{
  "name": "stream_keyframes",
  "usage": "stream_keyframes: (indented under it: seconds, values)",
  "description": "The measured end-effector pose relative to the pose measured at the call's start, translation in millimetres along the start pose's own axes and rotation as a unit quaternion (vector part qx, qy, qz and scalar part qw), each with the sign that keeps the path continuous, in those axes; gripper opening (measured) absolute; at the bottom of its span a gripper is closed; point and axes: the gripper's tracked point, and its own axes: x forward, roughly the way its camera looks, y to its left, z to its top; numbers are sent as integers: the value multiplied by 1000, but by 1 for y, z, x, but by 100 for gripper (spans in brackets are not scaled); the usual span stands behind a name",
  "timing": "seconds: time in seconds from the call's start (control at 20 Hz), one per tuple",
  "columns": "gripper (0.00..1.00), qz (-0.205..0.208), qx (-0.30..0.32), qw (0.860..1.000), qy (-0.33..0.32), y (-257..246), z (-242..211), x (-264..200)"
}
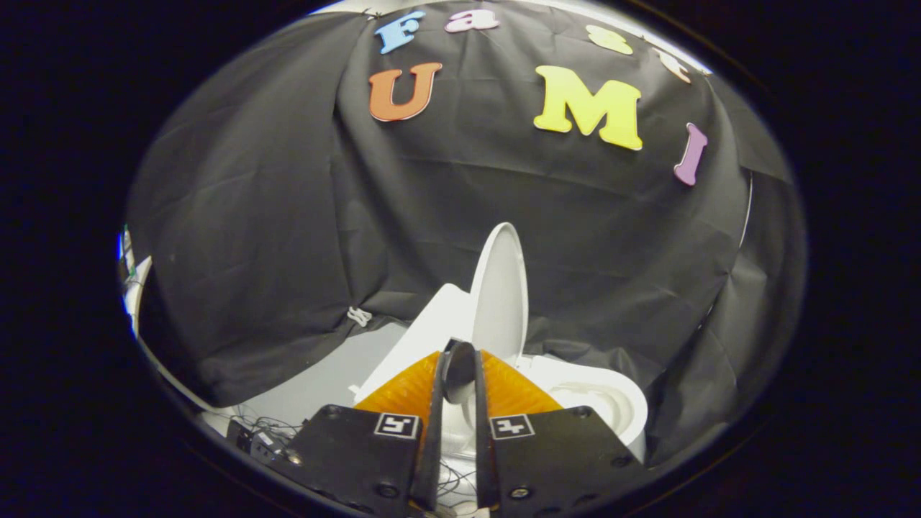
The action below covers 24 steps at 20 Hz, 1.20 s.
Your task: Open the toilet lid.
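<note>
Right now your gripper (458, 374) has its fingers drawn close together, with only a narrow gap between them, and a small dark rounded piece sits at their tips; you cannot tell whether they pinch it. Nothing of the toilet is between them. Just beyond the tips the toilet lid (500, 291) stands raised, nearly upright, seen almost edge-on and leaning toward the tank (424, 338) on its left. To the right of the fingers lies the open bowl (611, 403), its near part covered by the gripper body. Black cloth (252, 252) closes in behind and on both sides. Grey floor (324, 381) opens leftward, with cables (259, 428) along its near edge.
</note>
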Motion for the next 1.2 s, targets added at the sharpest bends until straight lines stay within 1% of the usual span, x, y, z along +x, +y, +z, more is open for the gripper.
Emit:
stream_keyframes:
  seconds: [0.05,0.15,0.3,0.6,0.7,0.75,1.2]
  values:
    - [31,9,5,1000,5,0,-7,-1]
    - [38,9,6,1000,-5,-8,-6,-5]
    - [41,15,4,999,-28,-16,-4,-12]
    - [86,29,15,998,-51,-40,-5,-20]
    - [95,23,15,998,-61,-52,-9,-30]
    - [96,21,14,997,-68,-59,-12,-35]
    - [97,17,33,992,-121,-134,-33,-64]
